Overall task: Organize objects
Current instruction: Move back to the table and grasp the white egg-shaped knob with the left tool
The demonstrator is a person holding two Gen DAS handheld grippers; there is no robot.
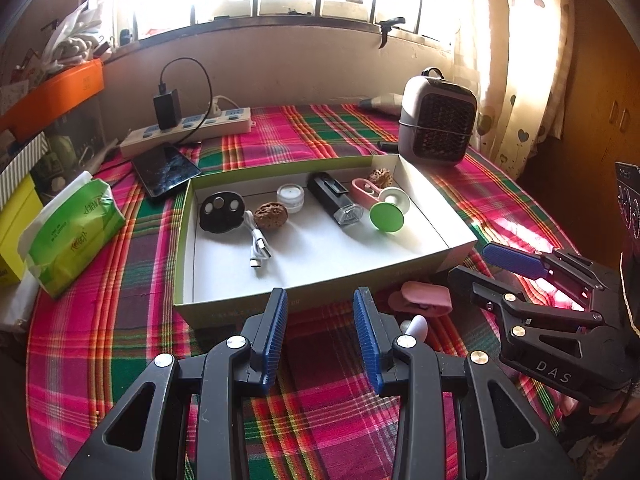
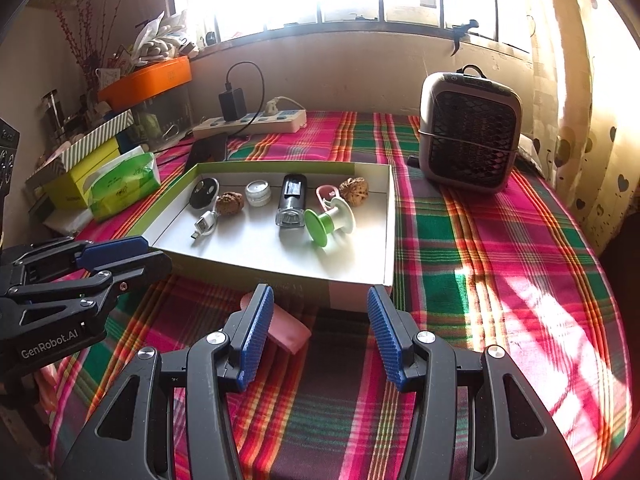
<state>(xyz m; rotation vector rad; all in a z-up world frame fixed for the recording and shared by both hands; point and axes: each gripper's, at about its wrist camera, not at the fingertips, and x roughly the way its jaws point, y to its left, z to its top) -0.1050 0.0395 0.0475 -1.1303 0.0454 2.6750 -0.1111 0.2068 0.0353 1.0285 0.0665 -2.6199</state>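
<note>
A shallow white box (image 1: 384, 266) (image 2: 360, 280) sits mid-table. It holds a black disc (image 1: 221, 212), two walnuts (image 1: 271, 216) (image 1: 380, 178), a white cable (image 1: 258, 246), a small jar (image 1: 291, 197), a black device (image 1: 334, 200) and a green-and-white spool (image 1: 390, 210) (image 2: 328, 220). A pink object (image 1: 424, 298) (image 2: 286, 330) lies on the cloth in front of the box. My left gripper (image 1: 320, 312) is open and empty just before the box's near wall. My right gripper (image 2: 320, 320) is open and empty, the pink object by its left finger.
A plaid cloth (image 2: 500, 260) covers the table. A grey heater (image 2: 468, 132) stands back right. A power strip (image 1: 188, 130) with charger and a phone (image 1: 166, 170) lie back left. A green tissue pack (image 1: 72, 236) and yellow box (image 2: 80, 180) sit left.
</note>
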